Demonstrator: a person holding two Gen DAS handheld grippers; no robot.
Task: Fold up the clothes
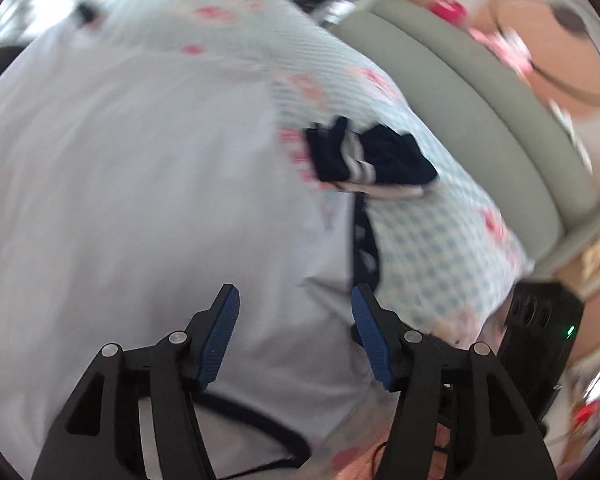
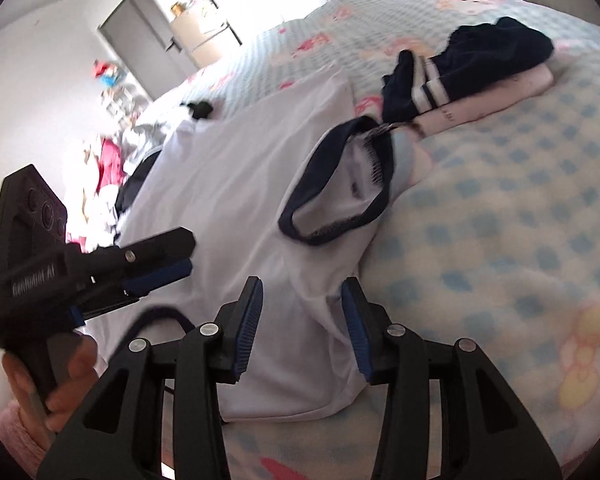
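Our right gripper [image 2: 302, 304] and left gripper [image 1: 296, 312] both hang spread wide, gripping nothing, just over the white shirt [image 2: 236, 184] spread on the bed [image 2: 500, 200]; beyond, a navy bundle [image 2: 472, 64] lies near its collar

Black tool [image 2: 302, 304], ribbed blue pads [image 2: 249, 326], silver screws

Open left claw [image 1: 296, 300] hovers over white shirt [image 1: 140, 180].
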